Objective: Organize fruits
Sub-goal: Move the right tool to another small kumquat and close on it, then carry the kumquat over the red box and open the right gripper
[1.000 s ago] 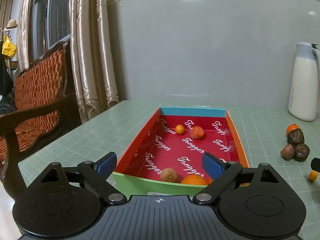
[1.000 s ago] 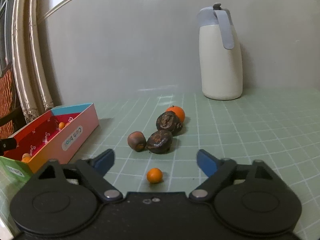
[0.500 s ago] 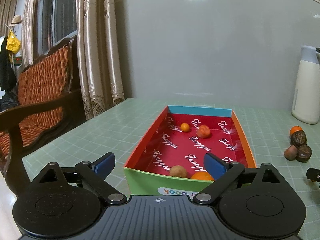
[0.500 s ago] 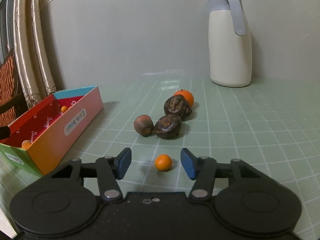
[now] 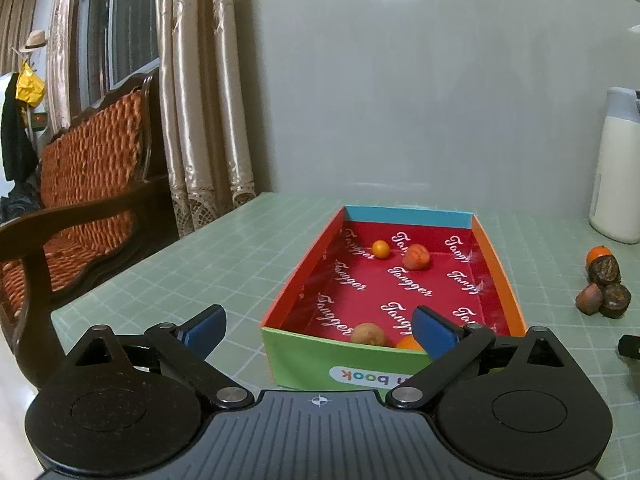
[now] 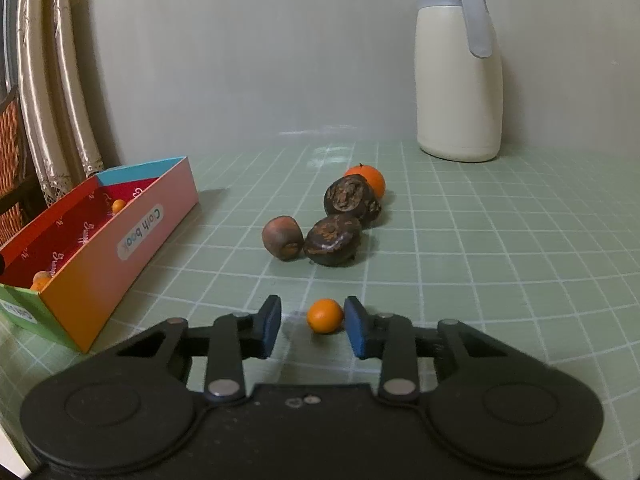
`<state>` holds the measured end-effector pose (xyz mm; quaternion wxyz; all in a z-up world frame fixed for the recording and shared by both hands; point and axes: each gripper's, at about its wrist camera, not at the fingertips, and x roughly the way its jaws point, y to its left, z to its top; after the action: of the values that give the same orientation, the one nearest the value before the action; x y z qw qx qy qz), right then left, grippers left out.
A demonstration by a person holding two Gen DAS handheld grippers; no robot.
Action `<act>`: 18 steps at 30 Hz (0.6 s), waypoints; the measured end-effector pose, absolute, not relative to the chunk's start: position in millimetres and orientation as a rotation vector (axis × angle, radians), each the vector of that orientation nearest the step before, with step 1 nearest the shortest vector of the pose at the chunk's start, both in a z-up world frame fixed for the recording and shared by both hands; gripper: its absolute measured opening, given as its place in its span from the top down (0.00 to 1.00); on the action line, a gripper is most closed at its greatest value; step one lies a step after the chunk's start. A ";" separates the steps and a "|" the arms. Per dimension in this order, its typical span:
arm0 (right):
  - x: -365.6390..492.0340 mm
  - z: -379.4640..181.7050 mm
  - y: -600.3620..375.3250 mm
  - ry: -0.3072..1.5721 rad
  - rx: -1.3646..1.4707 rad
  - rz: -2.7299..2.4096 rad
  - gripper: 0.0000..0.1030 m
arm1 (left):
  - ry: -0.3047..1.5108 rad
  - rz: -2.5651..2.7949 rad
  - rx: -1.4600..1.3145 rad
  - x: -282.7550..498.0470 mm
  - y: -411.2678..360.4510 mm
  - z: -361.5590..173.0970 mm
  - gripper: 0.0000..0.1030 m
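A small orange kumquat lies on the green checked table between the blue pads of my right gripper, whose jaws are closing; the right pad is at the fruit, the left pad still stands off. Beyond it sit a brown fruit, two dark wrinkled fruits and an orange. The colourful box is at the left. My left gripper hovers at the near end of the box, jaws opening wide with nothing between them. Inside lie a kumquat, a reddish fruit, a brown fruit and an orange.
A white thermos jug stands at the back right by the wall. A wooden sofa and curtains border the table's left edge. The loose fruit cluster lies right of the box.
The right jaws have narrowed from wide apart to close around the kumquat, and that gripper tipped down a little. The left view swung slightly left; its jaws spread a touch.
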<state>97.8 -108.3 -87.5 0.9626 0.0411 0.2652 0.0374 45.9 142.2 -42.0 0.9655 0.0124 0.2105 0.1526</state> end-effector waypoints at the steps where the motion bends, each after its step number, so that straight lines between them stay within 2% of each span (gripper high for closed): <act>1: 98.5 -87.6 -108.2 0.541 0.085 0.076 0.70 | 0.426 0.311 0.025 45.2 143.4 -42.2 0.04; 5: 100.2 -88.3 -105.2 0.545 0.068 0.068 0.76 | 0.425 0.320 0.023 43.6 147.3 -42.4 0.03; 7: 100.6 -88.8 -104.4 0.545 0.064 0.066 0.83 | 0.427 0.322 0.019 43.5 149.3 -42.6 0.03; 18: 99.9 -86.8 -103.4 0.520 0.088 0.078 0.83 | 0.436 0.339 0.009 42.4 158.0 -44.4 0.03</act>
<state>99.9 -103.4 -86.8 0.9647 0.0433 0.2568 0.0386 42.4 158.0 -44.4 0.9621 0.0043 0.2153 0.1675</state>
